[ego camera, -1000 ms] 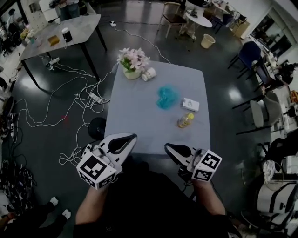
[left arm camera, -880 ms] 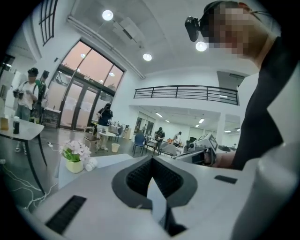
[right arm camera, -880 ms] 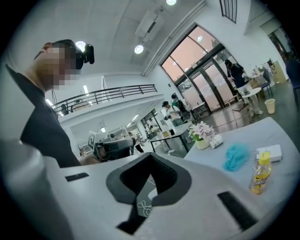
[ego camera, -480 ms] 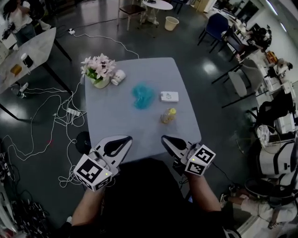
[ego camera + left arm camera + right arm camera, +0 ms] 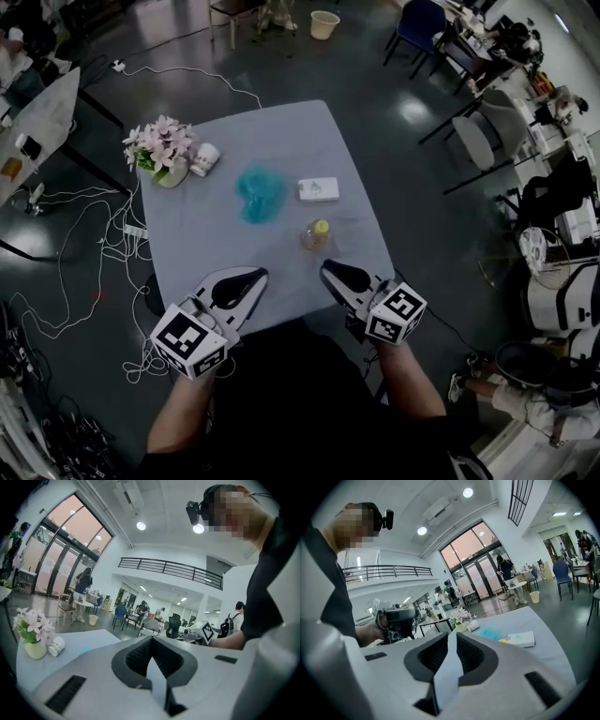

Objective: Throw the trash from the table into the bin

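Observation:
On the grey table [image 5: 206, 234] lie a crumpled teal wrapper [image 5: 260, 191], a flat white packet [image 5: 318, 189] and a small bottle with a yellow cap [image 5: 316, 234]. In the right gripper view the teal wrapper [image 5: 490, 633] and the white packet [image 5: 521, 639] lie ahead. My left gripper [image 5: 255, 275] hangs over the table's near edge, shut and empty. My right gripper [image 5: 330, 269] is beside it, short of the bottle, shut with nothing between its jaws. In their own views the left gripper [image 5: 151, 641] and right gripper [image 5: 452, 637] show tips that meet.
A vase of pink flowers [image 5: 157, 150] and a white cup on its side [image 5: 203, 159] sit at the table's far left corner. A cream bin [image 5: 324, 23] stands on the floor far beyond the table. Cables [image 5: 103, 253] trail left; chairs [image 5: 487, 141] stand right.
Both grippers have moved forward to the table's near edge, still shut. The table now lies closer and further left in the head view.

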`<state>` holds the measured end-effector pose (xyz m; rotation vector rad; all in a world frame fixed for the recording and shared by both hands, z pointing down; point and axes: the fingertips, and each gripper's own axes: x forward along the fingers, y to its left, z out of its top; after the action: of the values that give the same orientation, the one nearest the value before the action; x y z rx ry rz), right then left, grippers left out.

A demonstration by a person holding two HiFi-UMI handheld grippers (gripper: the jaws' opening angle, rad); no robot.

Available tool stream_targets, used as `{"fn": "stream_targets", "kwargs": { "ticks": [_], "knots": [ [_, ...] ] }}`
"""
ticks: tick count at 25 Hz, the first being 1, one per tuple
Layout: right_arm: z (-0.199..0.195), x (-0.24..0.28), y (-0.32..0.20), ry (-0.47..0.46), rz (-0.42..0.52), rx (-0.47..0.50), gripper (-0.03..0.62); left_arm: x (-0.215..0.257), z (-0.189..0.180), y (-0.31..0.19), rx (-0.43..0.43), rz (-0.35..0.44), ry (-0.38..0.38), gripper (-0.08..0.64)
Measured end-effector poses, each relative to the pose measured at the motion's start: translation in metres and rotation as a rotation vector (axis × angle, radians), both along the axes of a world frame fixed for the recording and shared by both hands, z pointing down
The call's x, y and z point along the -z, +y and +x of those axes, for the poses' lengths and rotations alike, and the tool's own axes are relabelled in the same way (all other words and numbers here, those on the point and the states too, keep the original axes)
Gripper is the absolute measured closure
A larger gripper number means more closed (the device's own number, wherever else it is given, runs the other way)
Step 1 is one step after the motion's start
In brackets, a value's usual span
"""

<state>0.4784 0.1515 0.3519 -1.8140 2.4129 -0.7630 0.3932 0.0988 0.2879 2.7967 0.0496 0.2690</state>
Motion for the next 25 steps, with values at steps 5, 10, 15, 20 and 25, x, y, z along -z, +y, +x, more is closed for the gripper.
{"fn": "stream_targets", "kwargs": {
  "ticks": [5,10,15,20,25],
  "knots": [
    [0.040,-0.035,-0.007,0.020,-0.050,-0.053,0.459,-0.019,0.029,-0.006,0.016,-0.029,-0.038,0.548],
    [0.054,-0.070,-0.010,0.083,-0.099,0.004,0.412,-0.040,0.051,-0.012,0.045,-0.030,-0.080,0.548],
    [0.078,-0.096,-0.017,0.167,-0.085,0.063,0.348,-0.078,0.075,-0.019,0.077,0.003,-0.135,0.548],
    [0.098,-0.120,-0.031,0.165,-0.047,0.062,0.273,-0.117,0.088,-0.021,0.081,-0.052,-0.174,0.548],
    [0.091,-0.155,-0.048,0.211,-0.062,0.148,0.241,-0.147,0.099,-0.043,0.122,-0.050,-0.206,0.548]
  ]
}}
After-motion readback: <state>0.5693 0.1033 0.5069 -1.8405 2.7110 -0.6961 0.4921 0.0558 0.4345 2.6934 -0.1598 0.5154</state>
